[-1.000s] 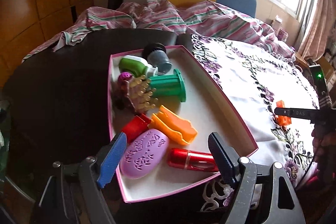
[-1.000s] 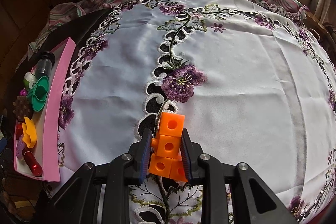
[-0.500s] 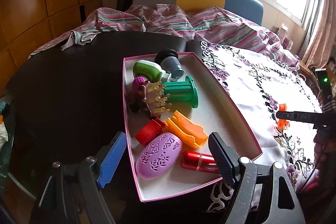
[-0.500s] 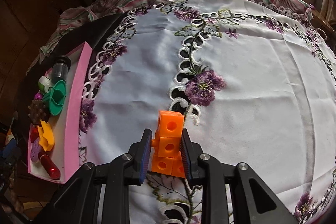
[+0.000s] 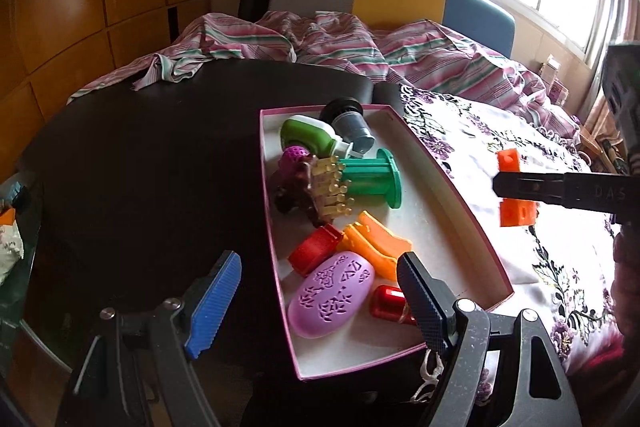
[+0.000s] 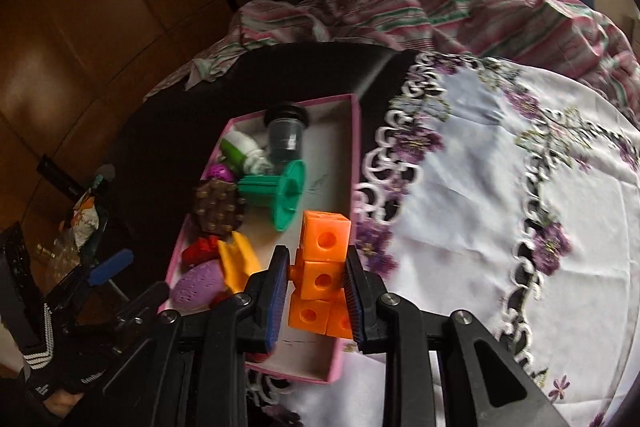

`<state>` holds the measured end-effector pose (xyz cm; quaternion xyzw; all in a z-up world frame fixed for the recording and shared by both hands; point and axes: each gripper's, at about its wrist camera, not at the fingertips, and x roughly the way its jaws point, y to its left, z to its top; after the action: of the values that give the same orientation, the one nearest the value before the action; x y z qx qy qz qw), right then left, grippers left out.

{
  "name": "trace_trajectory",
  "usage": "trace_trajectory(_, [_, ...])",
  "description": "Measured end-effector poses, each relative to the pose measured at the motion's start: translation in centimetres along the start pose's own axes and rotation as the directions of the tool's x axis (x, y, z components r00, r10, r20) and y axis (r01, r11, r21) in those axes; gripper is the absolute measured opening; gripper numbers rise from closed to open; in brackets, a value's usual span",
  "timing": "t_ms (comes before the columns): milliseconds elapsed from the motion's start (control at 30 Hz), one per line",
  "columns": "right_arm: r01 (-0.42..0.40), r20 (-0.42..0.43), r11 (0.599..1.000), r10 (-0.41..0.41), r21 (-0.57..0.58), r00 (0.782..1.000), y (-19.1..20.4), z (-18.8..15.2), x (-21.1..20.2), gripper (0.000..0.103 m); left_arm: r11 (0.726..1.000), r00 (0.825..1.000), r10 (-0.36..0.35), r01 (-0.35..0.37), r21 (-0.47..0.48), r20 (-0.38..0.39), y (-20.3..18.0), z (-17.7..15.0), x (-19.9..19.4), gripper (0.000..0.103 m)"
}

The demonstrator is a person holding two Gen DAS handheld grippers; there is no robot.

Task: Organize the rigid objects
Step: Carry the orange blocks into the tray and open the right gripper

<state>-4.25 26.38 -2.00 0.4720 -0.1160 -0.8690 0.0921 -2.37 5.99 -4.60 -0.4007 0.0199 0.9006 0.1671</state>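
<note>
Several linked orange cubes [image 6: 322, 281] are clamped between the jaws of the right gripper [image 6: 316, 291] and held above the right edge of the pink box [image 6: 356, 147]. The left gripper [image 5: 316, 303] is held with jaws wide and empty, astride the box's near left wall, on the counter [image 5: 160, 167].

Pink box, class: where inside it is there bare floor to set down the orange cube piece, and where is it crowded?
The pink box has a bare strip along its tablecloth-side wall, running from beside the green spool to the near corner. The opposite side is crowded: the purple soap, red cap, orange clip and brush lie packed together. The right gripper holds the orange cube piece.
</note>
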Motion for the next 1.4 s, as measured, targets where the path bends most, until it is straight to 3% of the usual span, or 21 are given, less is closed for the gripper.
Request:
trace_trajectory(333, [0.024, -0.09, 0.998, -0.029, -0.06, 0.996, 2.7, 1.1, 4.0, 0.026, 0.999, 1.0, 0.018, -0.018, -0.039, -0.013, 1.6, -0.4, 0.3, 0.081])
trace_trajectory(733, [0.039, -0.205, 0.999, -0.046, -0.036, 0.978, 1.9, 1.2, 9.6, 0.027, 0.997, 0.999, 0.044, -0.046, -0.069, -0.02, 2.9, -0.6, 0.7, 0.081])
trace_trajectory(933, [0.026, -0.189, 1.0, -0.028, -0.012, 0.982, 1.2, 0.7, 9.8, 0.027, 0.995, 0.998, 0.064, -0.065, -0.073, -0.022, 2.9, -0.5, 0.9, 0.083])
trace_trajectory(1200, [0.077, -0.212, 0.995, -0.087, -0.056, 0.973, 1.5, 0.0, 9.0, 0.027, 0.993, 0.996, 0.089, -0.089, -0.071, -0.013, 2.7, -0.3, 0.7, 0.088])
trace_trajectory(1400, [0.098, -0.17, 0.994, -0.104, -0.044, 0.98, 1.3, -0.8, 7.8, 0.042, 0.992, 0.995, 0.104, -0.104, -0.073, 0.006, 2.7, -0.2, 0.1, 0.096])
